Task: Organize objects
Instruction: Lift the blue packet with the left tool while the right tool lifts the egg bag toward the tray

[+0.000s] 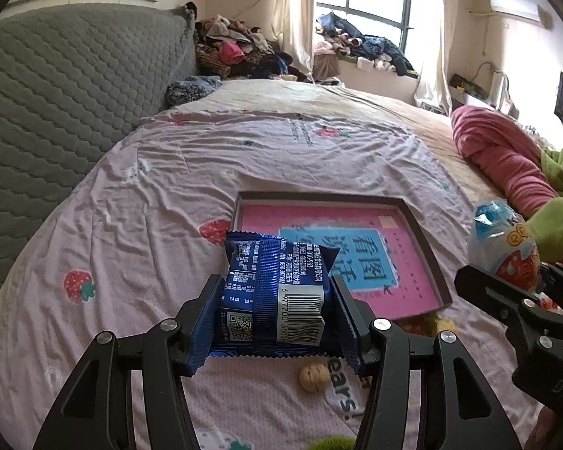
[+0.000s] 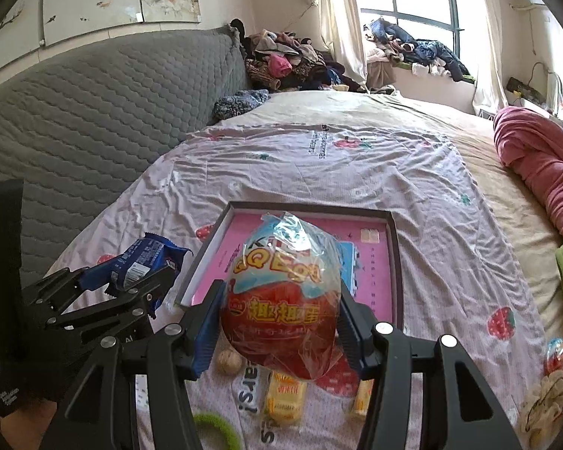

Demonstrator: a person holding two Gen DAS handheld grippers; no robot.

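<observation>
Above the bed [image 1: 161,172], left claw [image 1: 277,300] clamps a blue packet [image 1: 274,285], right claw [image 2: 281,307] a slippery wrapped egg [image 2: 281,292] that may slide free before reaching the tray [image 2: 394,262].

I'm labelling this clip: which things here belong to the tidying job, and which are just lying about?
Job:
- blue snack packet, clamped in the left gripper
- wrapped toy egg, clamped in the right gripper
- pink-lined box tray
- walnut, yellow snack packs, green ring on the sheet

Lying about:
- clothes pile
- pink blanket
- grey headboard

A dark blue snack packet [image 1: 277,292] carries a white barcode at lower centre. The egg-shaped toy pack [image 2: 281,300] is red below, pale blue above. Pink sheet [image 1: 161,187], strawberry-printed; grey quilted headboard [image 1: 56,105] at left.
</observation>
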